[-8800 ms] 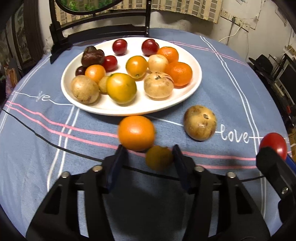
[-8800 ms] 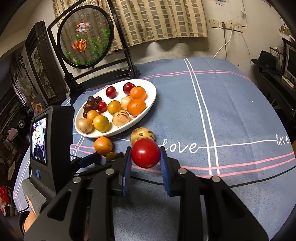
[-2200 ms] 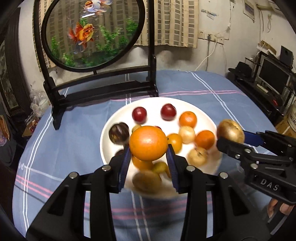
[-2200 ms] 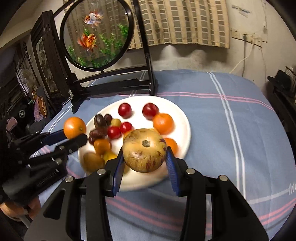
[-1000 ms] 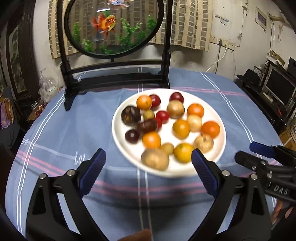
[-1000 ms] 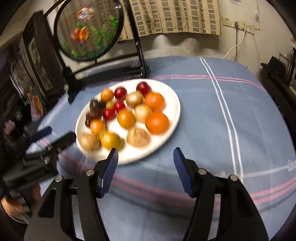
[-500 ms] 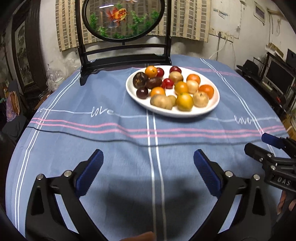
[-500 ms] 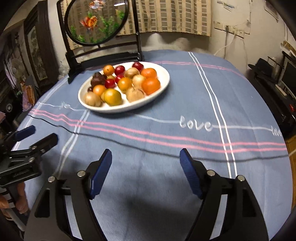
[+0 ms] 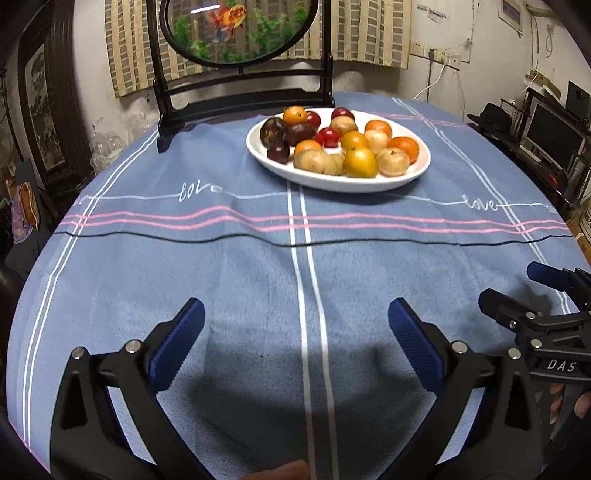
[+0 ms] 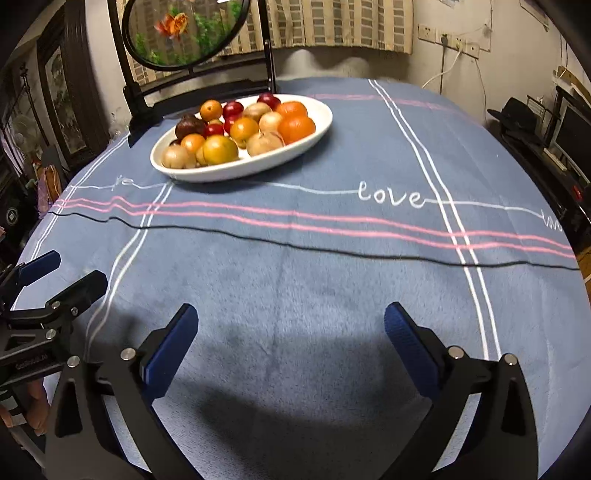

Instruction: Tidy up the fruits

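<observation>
Fruits (image 9: 338,146) all piled on the white plate (image 9: 406,179), which sits toward the far edge of the blue tablecloth (image 9: 240,280), just in front of the round fish screen (image 9: 236,26). Left gripper (image 9: 295,325) wide, nothing between the jaws, over bare cloth near the front edge. Right gripper (image 10: 290,325) has just been opening, now equally wide, empty too.

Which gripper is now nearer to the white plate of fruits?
Hard to say. The left gripper and the right gripper both hang open and empty, well short of the white plate; left faces it nearly straight, right has it up-left.
</observation>
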